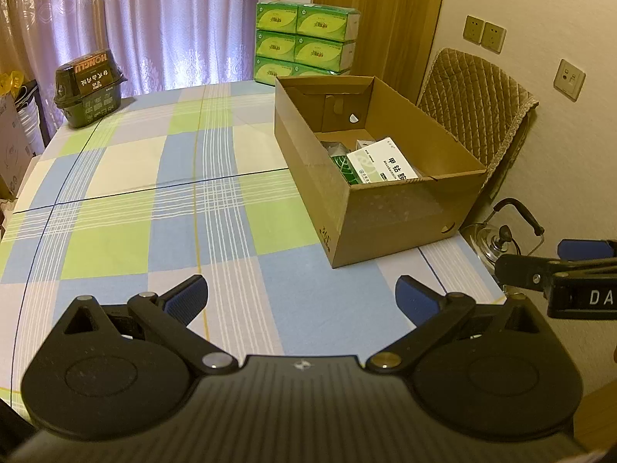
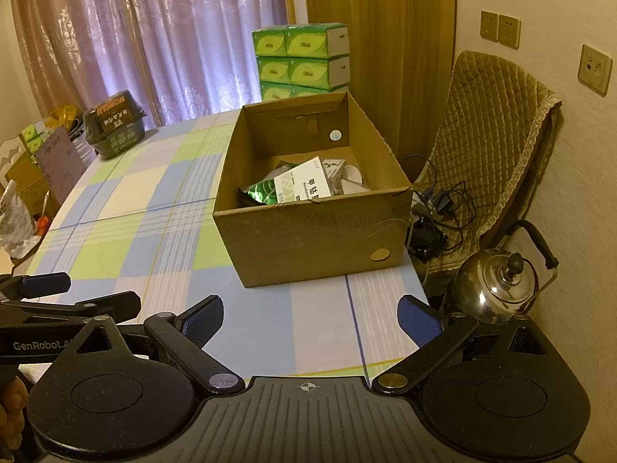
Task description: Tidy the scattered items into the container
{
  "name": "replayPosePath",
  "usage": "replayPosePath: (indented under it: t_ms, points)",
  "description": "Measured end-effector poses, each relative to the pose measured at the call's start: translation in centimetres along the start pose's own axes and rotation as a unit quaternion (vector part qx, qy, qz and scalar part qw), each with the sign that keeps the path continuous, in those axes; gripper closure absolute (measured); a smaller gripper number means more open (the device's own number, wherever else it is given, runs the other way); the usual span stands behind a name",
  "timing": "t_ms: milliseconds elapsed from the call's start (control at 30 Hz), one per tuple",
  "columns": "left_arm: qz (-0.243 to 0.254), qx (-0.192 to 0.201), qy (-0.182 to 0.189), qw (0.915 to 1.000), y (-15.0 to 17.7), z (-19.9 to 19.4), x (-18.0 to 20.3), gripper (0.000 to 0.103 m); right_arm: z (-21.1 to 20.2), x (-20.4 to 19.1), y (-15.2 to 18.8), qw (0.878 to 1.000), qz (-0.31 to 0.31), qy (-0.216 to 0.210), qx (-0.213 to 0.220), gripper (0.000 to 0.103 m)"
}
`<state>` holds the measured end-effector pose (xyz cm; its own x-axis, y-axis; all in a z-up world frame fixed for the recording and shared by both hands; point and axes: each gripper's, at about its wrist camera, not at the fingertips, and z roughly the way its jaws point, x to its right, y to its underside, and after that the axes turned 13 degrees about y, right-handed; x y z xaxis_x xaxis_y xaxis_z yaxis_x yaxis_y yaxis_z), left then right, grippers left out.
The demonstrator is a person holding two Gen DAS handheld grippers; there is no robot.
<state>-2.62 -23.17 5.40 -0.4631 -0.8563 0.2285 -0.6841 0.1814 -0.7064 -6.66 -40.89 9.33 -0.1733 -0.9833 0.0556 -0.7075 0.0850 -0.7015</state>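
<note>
Above the tablecloth [image 1: 162, 208], both grippers' fingers [image 1: 189, 297] [image 2: 204, 318] spread wide, empty.

A cardboard box [image 2: 308, 227] stood on the table [image 2: 162, 208] toward its right edge, with a white packet [image 2: 308, 185] lying on other items inside it. A dark container [image 2: 113, 125] sat at the table's far left corner. Stacked tissue packs [image 2: 302, 59] rose behind the box; a kettle [image 2: 493, 285] and a chair [image 2: 486, 146] were right of the table.
</note>
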Motion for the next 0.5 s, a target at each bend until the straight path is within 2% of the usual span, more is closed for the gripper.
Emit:
replayPosePath:
  t_ms: [500]
  points:
    - [0.002, 0.005, 0.005, 1.0, -0.12, -0.15, 0.07, 0.001, 0.05, 0.06, -0.05, 1.0, -0.001, 0.0, -0.001, 0.002]
